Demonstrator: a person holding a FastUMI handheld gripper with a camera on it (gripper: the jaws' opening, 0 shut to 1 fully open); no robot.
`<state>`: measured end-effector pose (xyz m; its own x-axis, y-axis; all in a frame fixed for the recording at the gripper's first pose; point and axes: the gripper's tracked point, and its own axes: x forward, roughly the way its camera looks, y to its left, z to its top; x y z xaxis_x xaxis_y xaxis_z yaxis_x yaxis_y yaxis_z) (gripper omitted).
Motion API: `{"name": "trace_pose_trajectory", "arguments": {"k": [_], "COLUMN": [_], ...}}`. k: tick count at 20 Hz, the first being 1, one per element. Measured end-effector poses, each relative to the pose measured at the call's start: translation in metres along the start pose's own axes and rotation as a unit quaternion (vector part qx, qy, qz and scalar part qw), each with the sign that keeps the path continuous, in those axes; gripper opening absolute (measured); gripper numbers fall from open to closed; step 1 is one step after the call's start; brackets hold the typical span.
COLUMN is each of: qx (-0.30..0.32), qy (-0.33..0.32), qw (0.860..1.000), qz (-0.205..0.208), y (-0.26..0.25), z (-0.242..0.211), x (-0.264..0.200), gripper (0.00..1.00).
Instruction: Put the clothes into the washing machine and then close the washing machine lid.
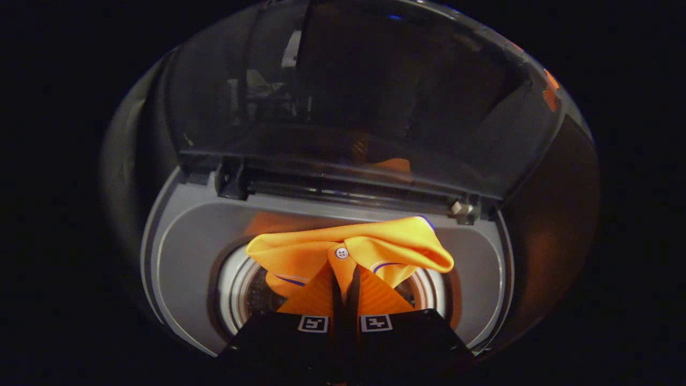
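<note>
The washing machine (332, 225) stands open just ahead of the gripper, its grey top panel curving around the round drum mouth (241, 292). Its dark, see-through lid (364, 102) is tipped up and back on hinges along the rear edge of the top panel, well beyond the fingers.

Over the drum mouth hangs the orange shirt (351, 254), bunched and folded, with a thin purple stripe on its collar and one small white button (341, 252) near the middle. Its long fold runs side to side across the opening, crosswise to the fingers, and its rear edge laps the panel behind the mouth.

The gripper (344, 292) is nearly closed, both fingers pinching a pleat of the shirt just below the button. The cloth sits straight ahead and slightly above the fingertips, directly over the drum, so letting it fall looks like the step in hand. The lid is not yet closed.
</note>
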<state>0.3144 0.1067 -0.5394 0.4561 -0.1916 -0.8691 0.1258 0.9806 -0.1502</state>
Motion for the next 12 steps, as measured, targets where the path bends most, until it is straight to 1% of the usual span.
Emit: {"name": "trace_pose_trajectory", "arguments": {"k": [3,5,10,12], "qx": [-0.013,-0.012,0.004,0.004], "qy": [0.053,0.071,0.118,0.125], "qw": [0.998,0.997,0.993,0.992], "qz": [0.003,0.003,0.025,0.022], "y": [0.001,0.001,0.009,0.009], "z": [-0.018,-0.024,-0.044,-0.045], "x": [0.012,0.015,0.020,0.021], "gripper": [0.08,0.09,0.09,0.09]}}
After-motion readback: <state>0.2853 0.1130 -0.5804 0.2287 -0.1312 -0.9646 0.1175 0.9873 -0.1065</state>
